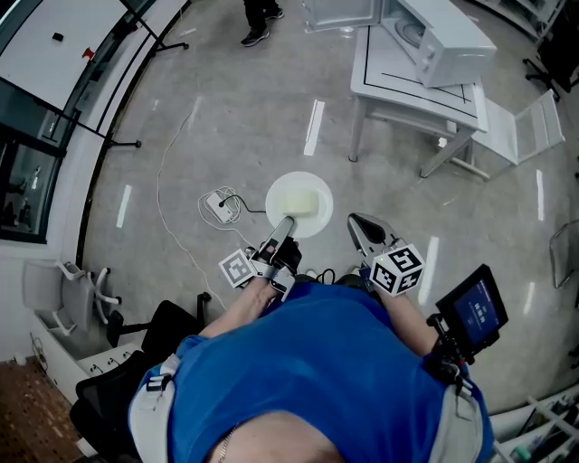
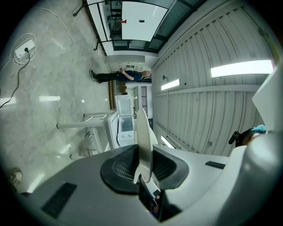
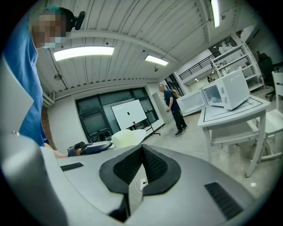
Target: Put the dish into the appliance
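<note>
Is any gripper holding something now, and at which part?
The left gripper grips the white plate by its near rim. The right gripper is shut and empty.

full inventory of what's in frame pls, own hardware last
plate: 1, white, over the floor, rim clamped in the left tongs
block: 1, pale yellow, on the plate
microwave: 1, white, door open, on the table
table: 1, white, ahead to the right
chair: 1, white, right of the table
power strip: 1, white, cabled, on the floor left of the plate
office chair: 1, black, lower left
bystander: 1, dark clothes, far ahead
screen: 1, black, blue display, lower right
left tongs: 1, shut on the plate
right tongs: 1, shut, empty, right of the plate
</note>
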{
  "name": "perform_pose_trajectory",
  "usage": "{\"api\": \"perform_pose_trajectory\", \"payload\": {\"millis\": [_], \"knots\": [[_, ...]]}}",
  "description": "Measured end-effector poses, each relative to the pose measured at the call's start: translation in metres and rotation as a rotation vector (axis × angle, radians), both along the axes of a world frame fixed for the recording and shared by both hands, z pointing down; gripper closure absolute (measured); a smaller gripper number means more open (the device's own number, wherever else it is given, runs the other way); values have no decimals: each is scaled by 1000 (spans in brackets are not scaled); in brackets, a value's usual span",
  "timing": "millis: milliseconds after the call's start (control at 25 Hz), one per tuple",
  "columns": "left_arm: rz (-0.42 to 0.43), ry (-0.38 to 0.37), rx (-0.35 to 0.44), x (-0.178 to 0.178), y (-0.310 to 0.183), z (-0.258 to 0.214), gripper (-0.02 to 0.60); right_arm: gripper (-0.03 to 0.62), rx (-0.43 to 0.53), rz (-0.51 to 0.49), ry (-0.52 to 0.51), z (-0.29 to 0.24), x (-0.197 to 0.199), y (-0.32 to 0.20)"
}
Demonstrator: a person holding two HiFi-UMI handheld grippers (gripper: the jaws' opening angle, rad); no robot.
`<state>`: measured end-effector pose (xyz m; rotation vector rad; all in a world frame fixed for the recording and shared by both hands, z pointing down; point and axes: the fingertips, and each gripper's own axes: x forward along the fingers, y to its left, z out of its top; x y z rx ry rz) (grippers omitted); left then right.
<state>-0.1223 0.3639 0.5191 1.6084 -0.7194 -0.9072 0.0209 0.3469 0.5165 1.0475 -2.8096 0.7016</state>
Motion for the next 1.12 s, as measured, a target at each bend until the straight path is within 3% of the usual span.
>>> {"api": "perform_pose_trajectory", "payload": {"millis": [160,920,1120], "knots": [[1,3,6,-33,-4,5,514,592,2,-2,7,4,-33,-5],[-13,18,-9,-44,3,1,514,592,-17,-26,17,-1,-49,-2],[-51,10,-4,-62,-31,14,514,592,-4,-61,10,9,-69,-44]]}}
